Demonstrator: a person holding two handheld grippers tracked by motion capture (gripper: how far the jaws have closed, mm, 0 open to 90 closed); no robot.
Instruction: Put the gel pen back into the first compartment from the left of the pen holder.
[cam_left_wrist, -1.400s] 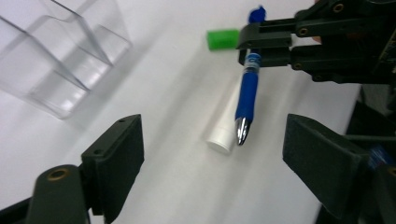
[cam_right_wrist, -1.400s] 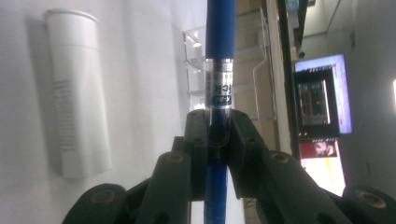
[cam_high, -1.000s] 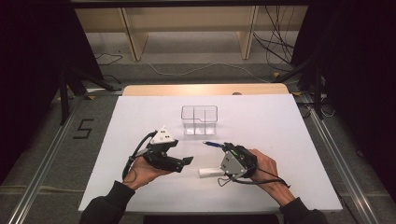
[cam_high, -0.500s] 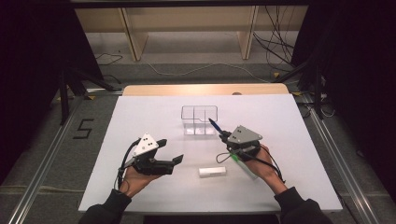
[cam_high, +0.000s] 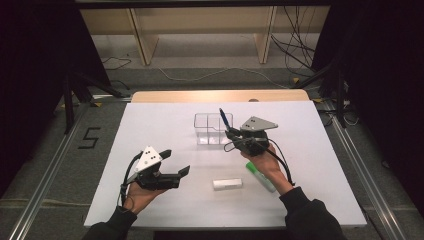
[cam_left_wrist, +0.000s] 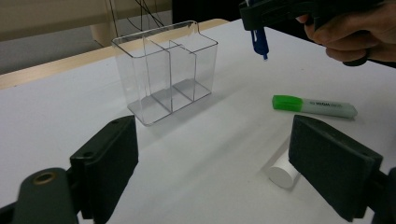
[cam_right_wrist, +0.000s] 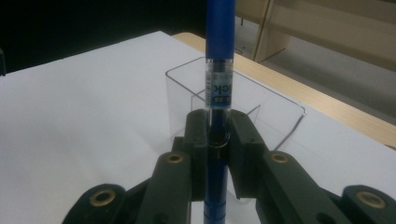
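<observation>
Beside the empty clear organizer (cam_high: 210, 128), right tool (cam_high: 231, 134) clamps a blue pen (cam_high: 223, 118); left tool (cam_high: 176, 163) gapes.

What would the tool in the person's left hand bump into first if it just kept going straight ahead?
Probably the clear organizer: it stands straight ahead between the left tool's open jaws. The white cylinder lies nearer, just inside the right jaw, and might be clipped first; depth is hard to judge.

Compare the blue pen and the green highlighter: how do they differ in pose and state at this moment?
The blue pen is clamped in the right gripper and held steeply above the table, beside the clear organizer; the green highlighter lies flat on the table, touched by no gripper. The pen looks slim, the highlighter thicker. Both are writing tools outside the organizer.
</observation>
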